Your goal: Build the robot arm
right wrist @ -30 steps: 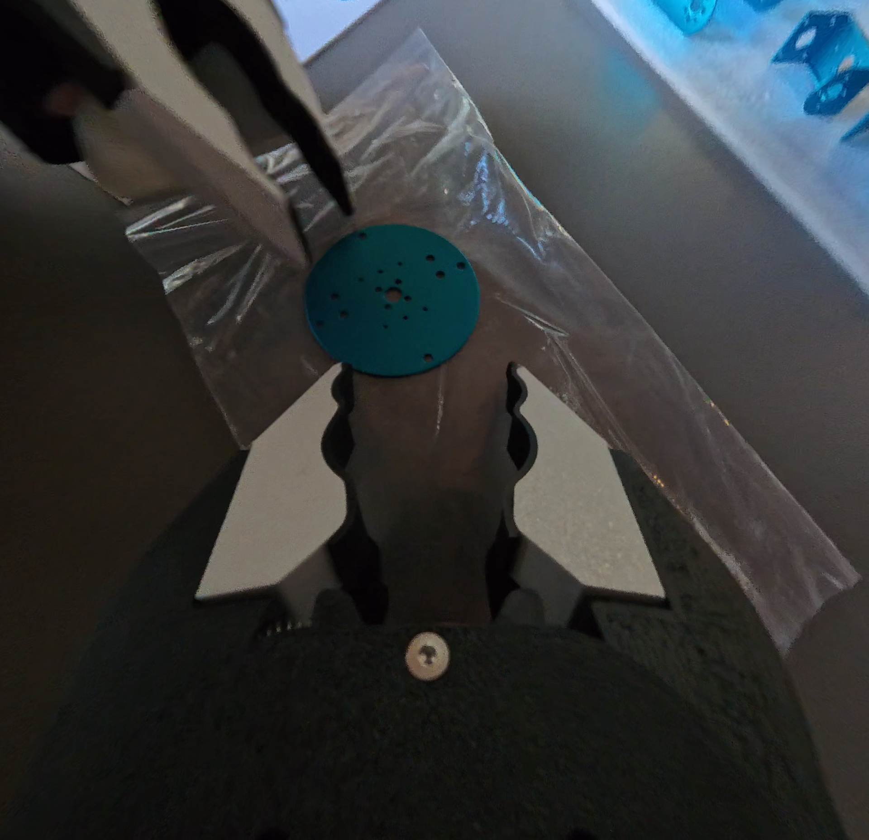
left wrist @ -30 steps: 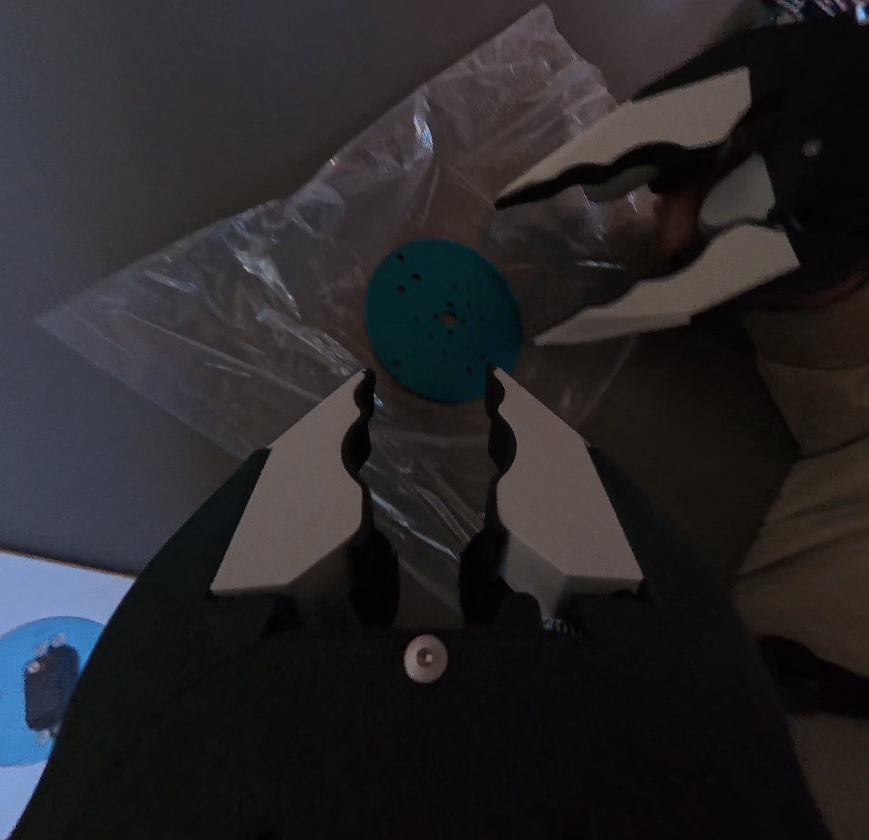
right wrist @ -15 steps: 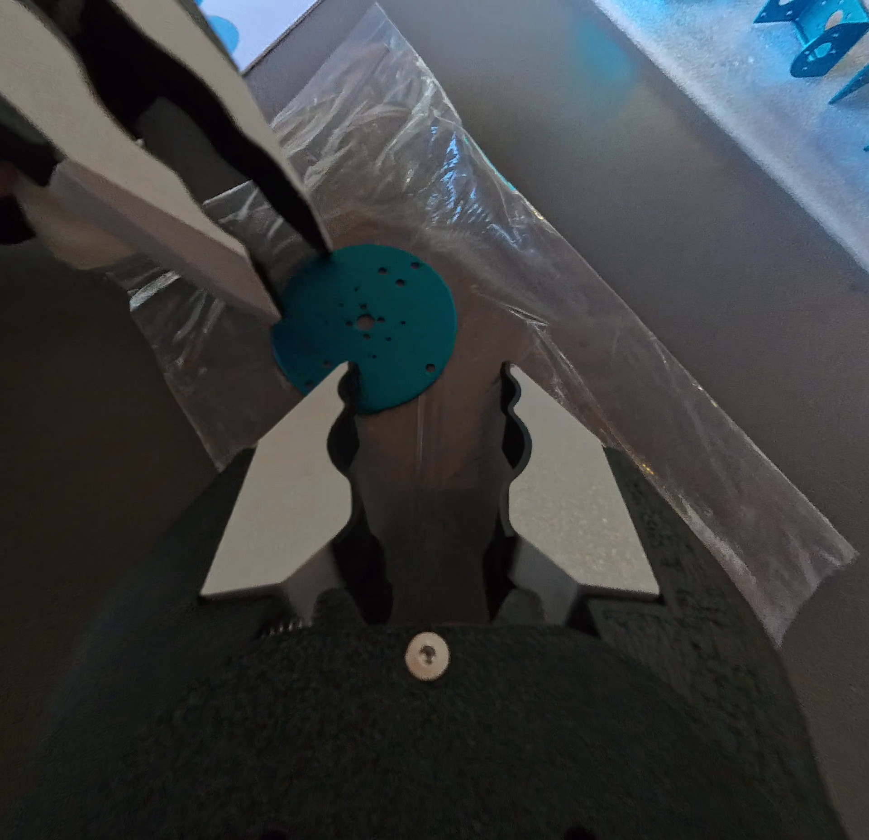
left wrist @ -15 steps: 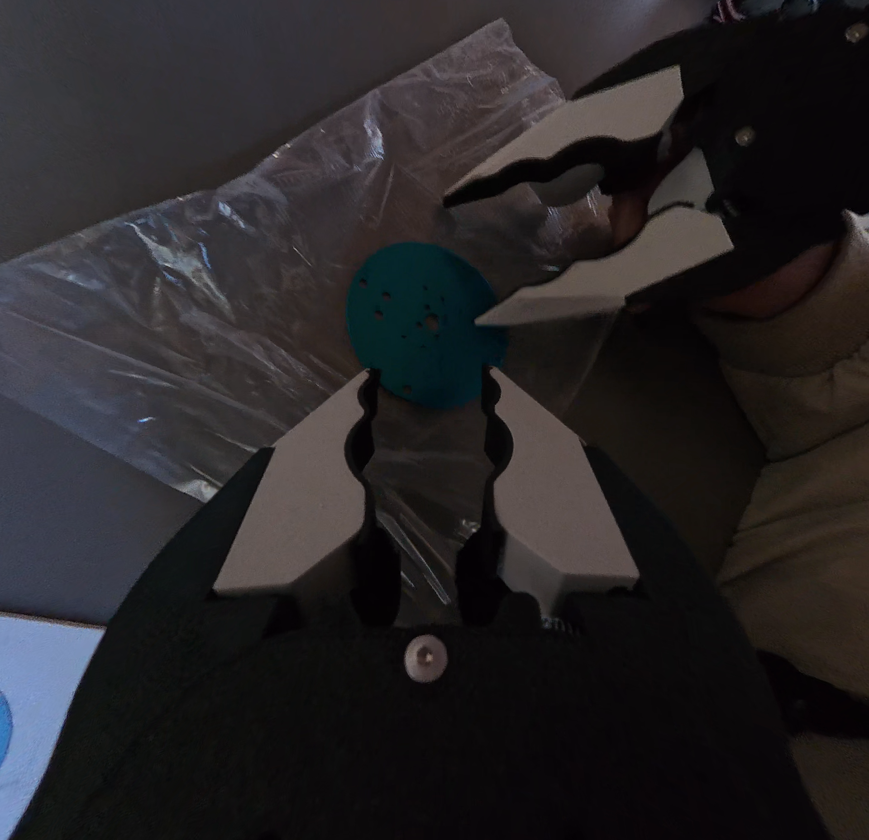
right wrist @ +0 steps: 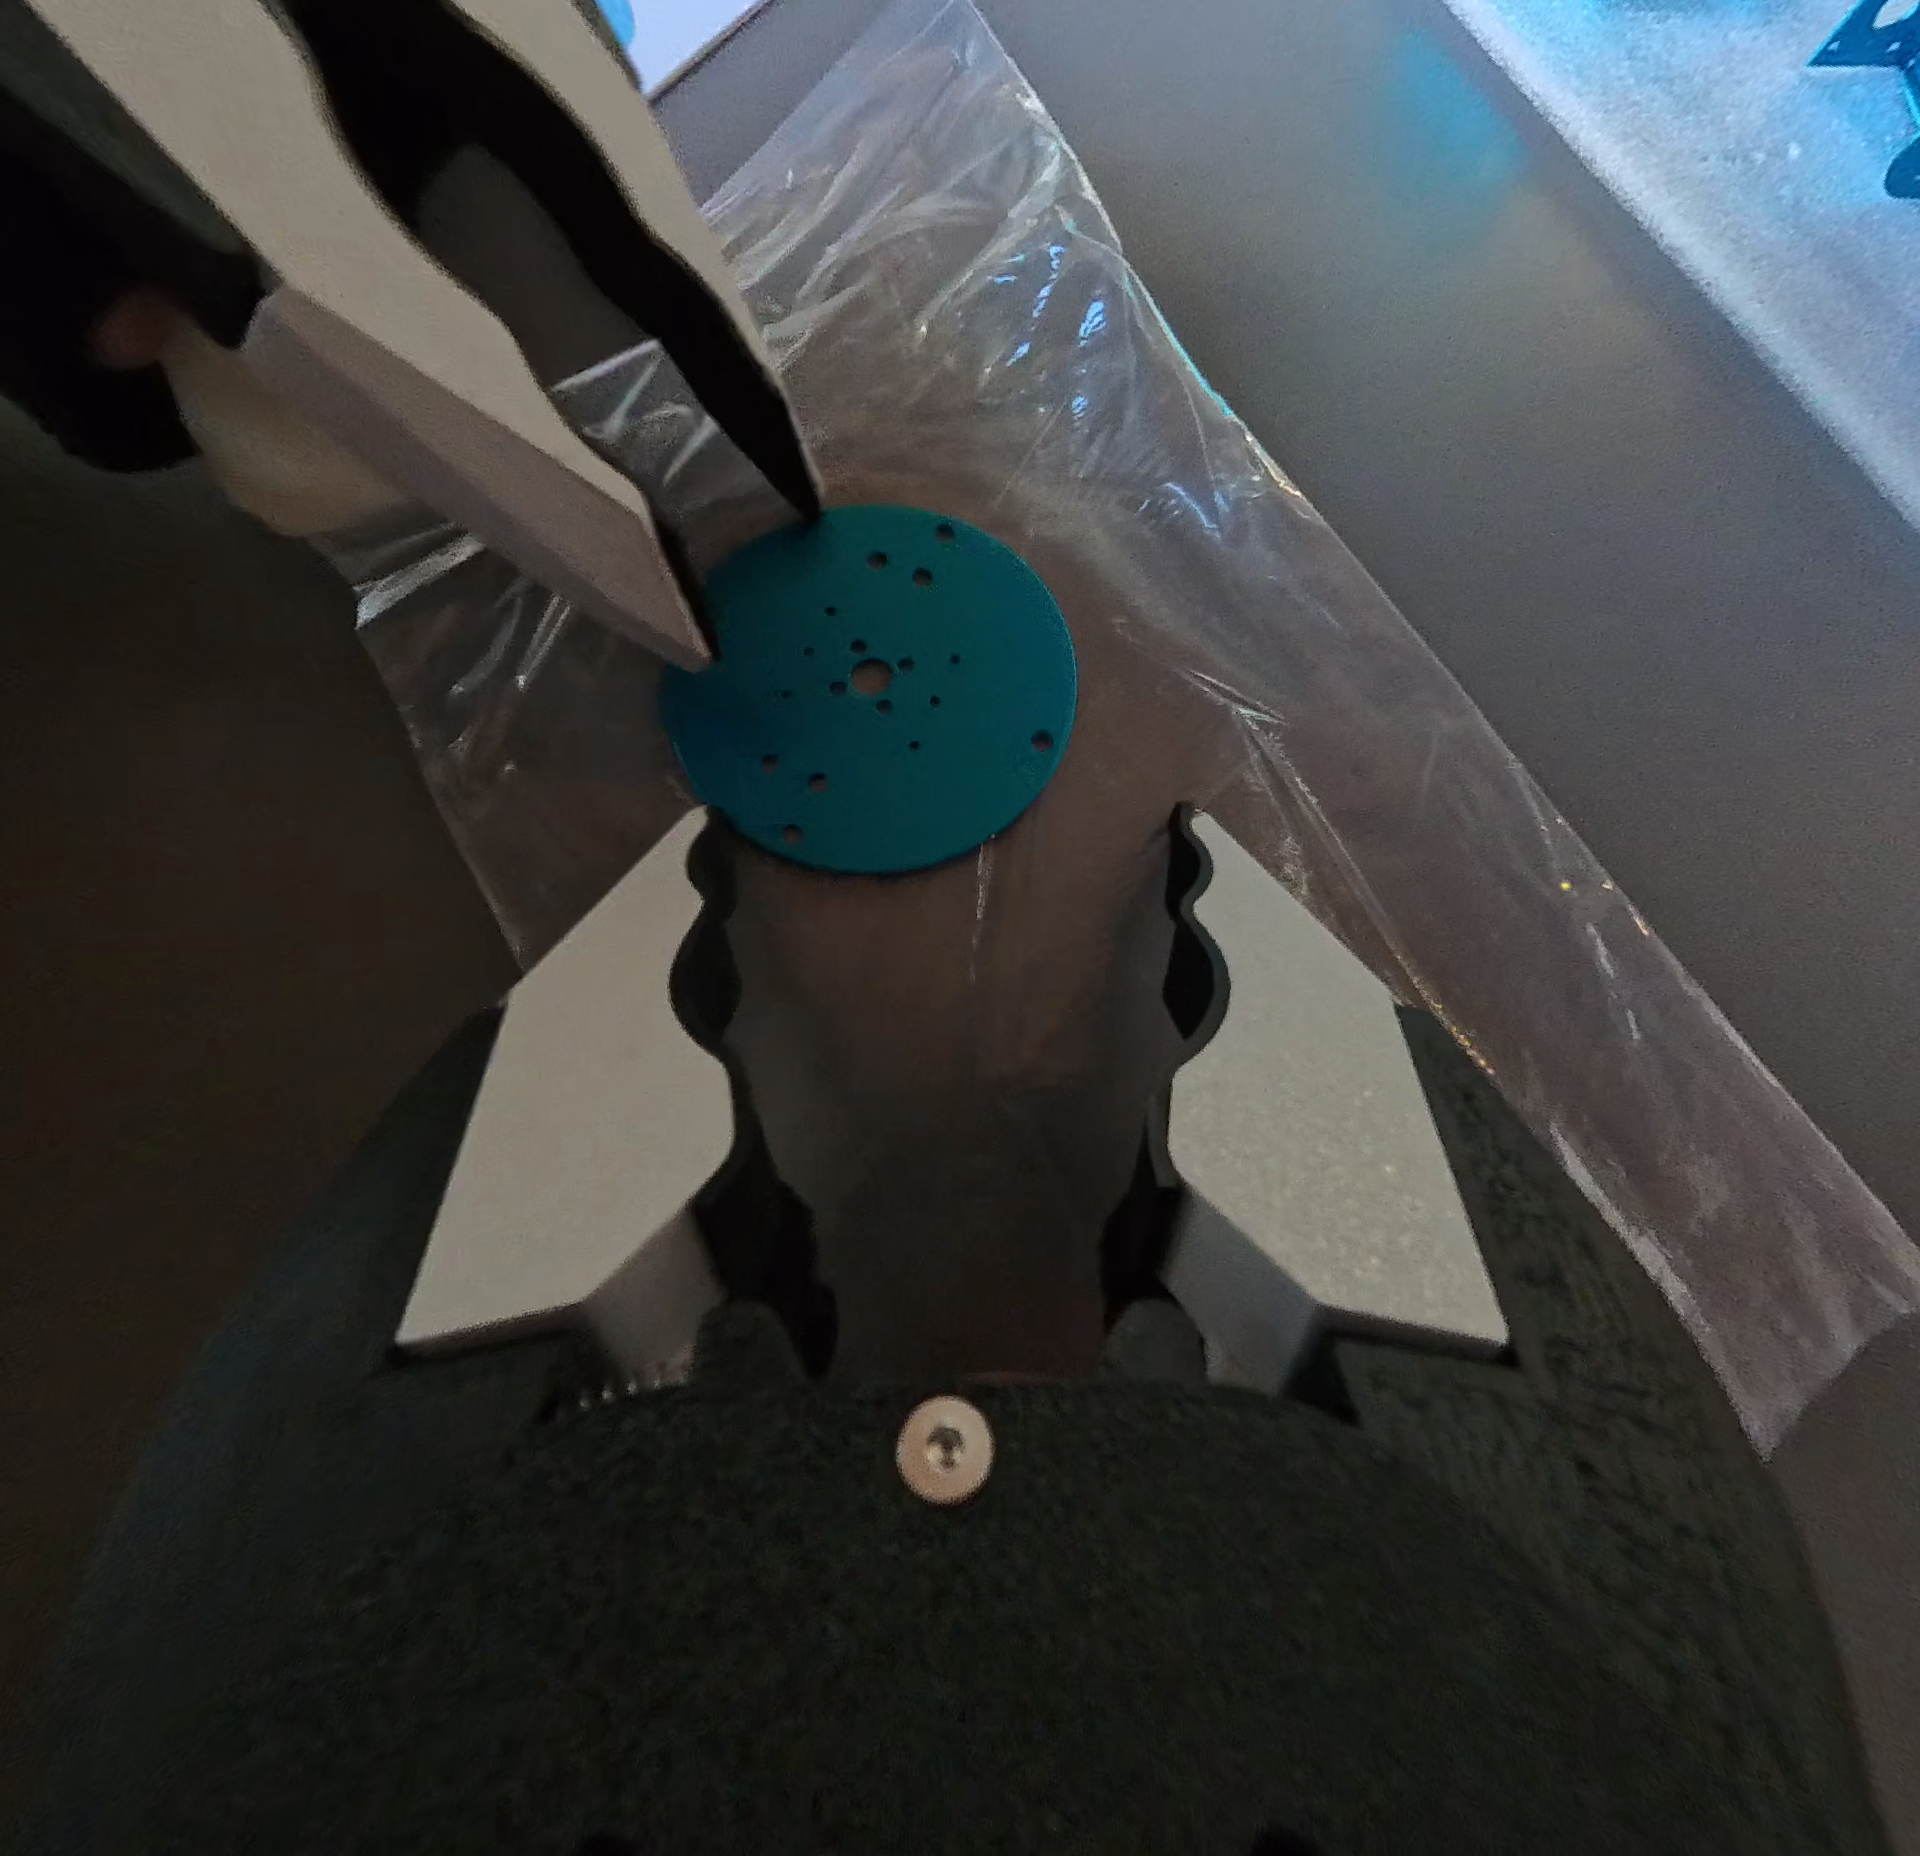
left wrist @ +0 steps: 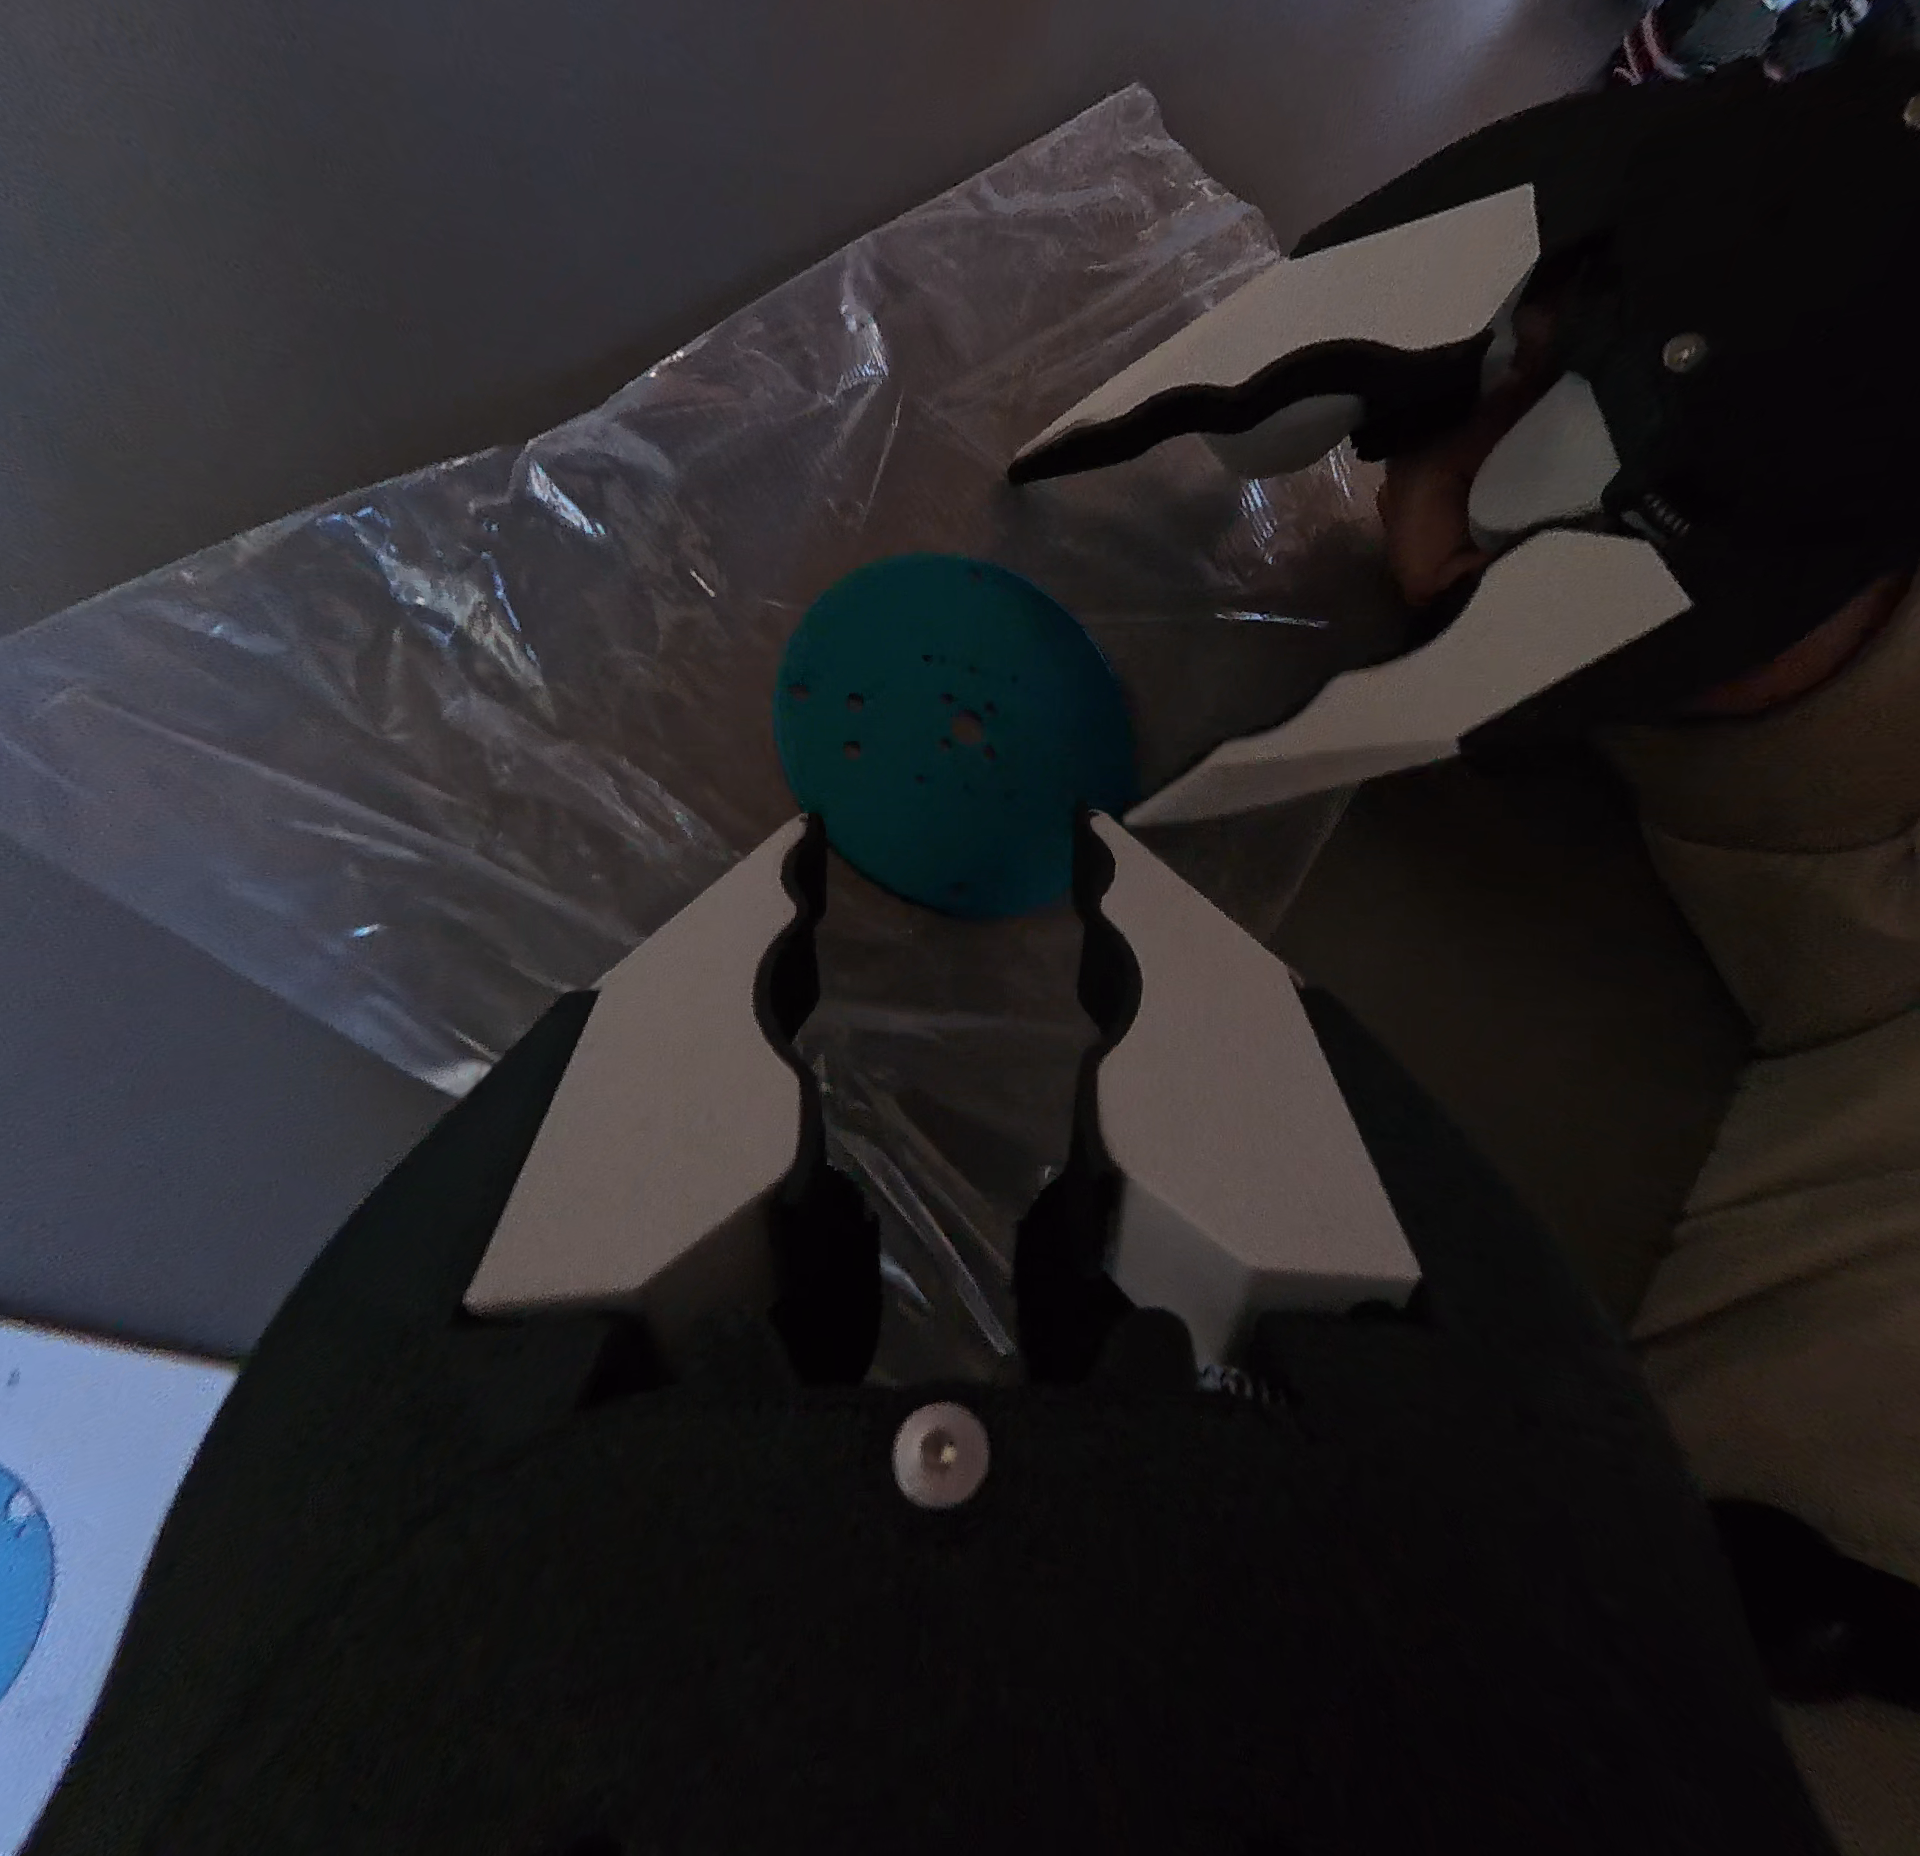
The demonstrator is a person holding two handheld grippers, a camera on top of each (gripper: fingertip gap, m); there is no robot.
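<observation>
the left gripper [left wrist: 951, 819] has its jaws apart, the tips straddling the near rim of a teal disc [left wrist: 951, 731] at 12 o'clock from it, holding nothing. over the last second it has crept forward, so the disc that lay just clear of its tips now sits partly between them. the right gripper [right wrist: 940, 819] is also spread wide and empty, the disc just beyond its tips at 12 o'clock; in the left wrist view it comes in from 2 o'clock, and its lower finger, which overlapped the disc half a second ago, now ends just beside the disc's rim. the disc is thin, flat, matte metal by the look, drilled with a centre hole and scattered smaller ones. it lies on or in a clear, crinkled plastic bag [right wrist: 1195, 518]; which, i cannot tell. the bag lies on a smooth dark grey table [left wrist: 416, 196]. both grippers have pale grey wedge fingers with wavy black inner pads. at 8 o'clock in the left view lies a white sheet [left wrist: 83, 1494] printed with a blue circle.
</observation>
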